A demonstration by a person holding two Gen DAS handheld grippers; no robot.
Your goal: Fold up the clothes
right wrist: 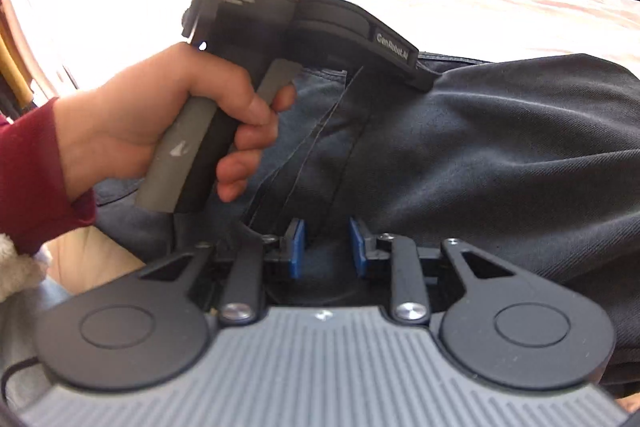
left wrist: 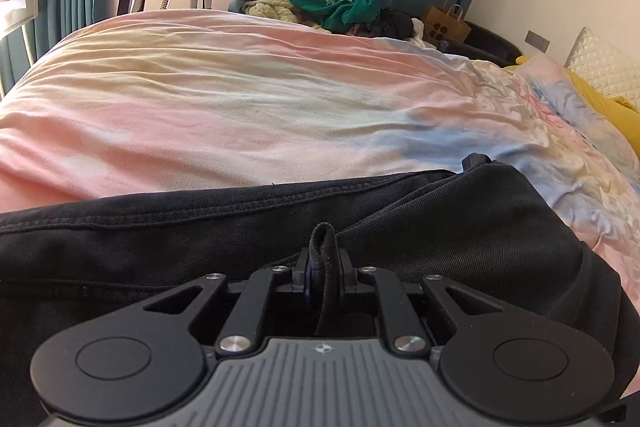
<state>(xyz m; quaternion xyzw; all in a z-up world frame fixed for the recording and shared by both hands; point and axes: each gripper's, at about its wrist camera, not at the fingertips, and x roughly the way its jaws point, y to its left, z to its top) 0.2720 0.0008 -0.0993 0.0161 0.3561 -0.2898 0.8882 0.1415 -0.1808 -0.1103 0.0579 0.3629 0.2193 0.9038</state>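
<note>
The black trousers lie across the near edge of the bed, on its pink, cream and blue cover. The left tongs are clamped on a raised fold of the trousers' fabric, which stands up between the pads. The right tongs are partly open, blue pads apart, holding nothing, with the dark cloth just ahead of them. In the right wrist view, a hand in a dark red sleeve grips the left tool's handle
</note>
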